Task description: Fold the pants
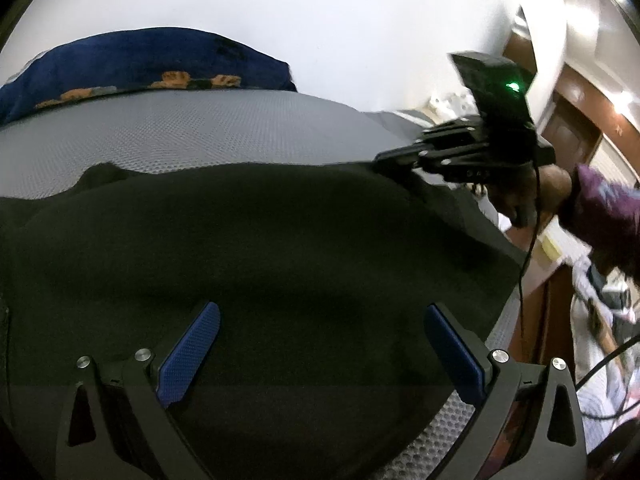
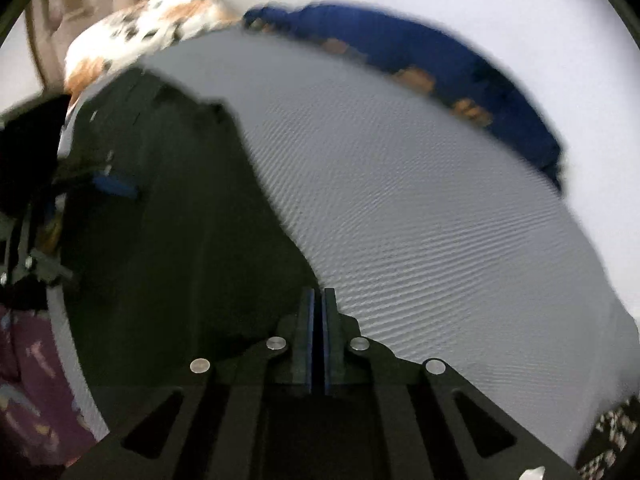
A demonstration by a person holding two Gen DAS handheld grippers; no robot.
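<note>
Blue-padded fingers (image 1: 192,356) of the left gripper (image 1: 320,352) stand wide apart nearest the lens, released, hovering over the black pants (image 1: 256,240) with nothing between them. The pants lie spread across the grey mesh mattress (image 1: 168,136), filling the middle of the left wrist view from nine o'clock round to three o'clock, with bare mesh showing beyond at twelve o'clock and a dark blue printed cushion (image 1: 140,64) at eleven o'clock against the wall. At two o'clock the right gripper (image 1: 384,157) reaches down to the far edge of the cloth; in its own view its jaws are clenched together right at the hem line, where black cloth meets mesh, but whether a thin layer is pinched between the pads cannot be told from the blurred picture. The cloth looks soft, light and limp, lying in low swells, so it should drape and sag rather than hold a shape, and a thick-looking weave should give the pads fair grip. Edges and corners look like the best places to take hold, one in each tool, since a pinch in the middle would likely bunch the fabric and spoil the crease.
</note>
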